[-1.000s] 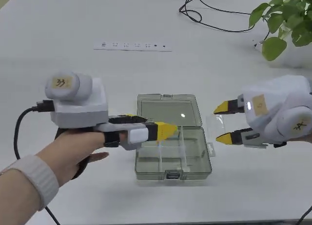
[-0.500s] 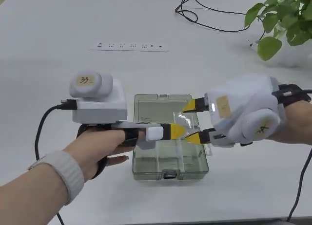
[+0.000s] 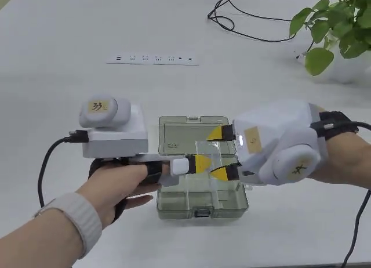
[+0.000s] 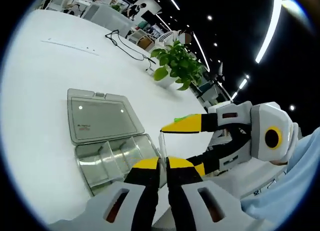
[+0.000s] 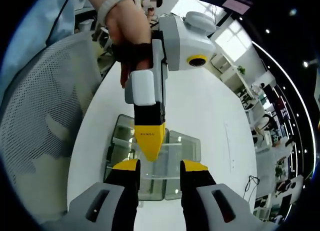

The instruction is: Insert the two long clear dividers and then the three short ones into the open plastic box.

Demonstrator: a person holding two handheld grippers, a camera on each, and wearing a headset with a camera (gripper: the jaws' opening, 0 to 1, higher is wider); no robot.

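Left claw (image 3: 202,162) pinches a thin clear divider (image 3: 208,149) (flat, glossy) above the smoky rectangular plastic box (image 3: 174,136); right claw (image 3: 218,153) gapes wide just beside it.

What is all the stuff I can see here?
plastic box: one, smoky clear, open, middle of the table
divider: one, clear, above the box
strip: one, white, far side
cable: one, black, far edge
plant: one, green, far right
table: one, white
left claw: yellow tips, shut on the divider
right claw: yellow tips, open, by the divider
hands: two, one holding each claw
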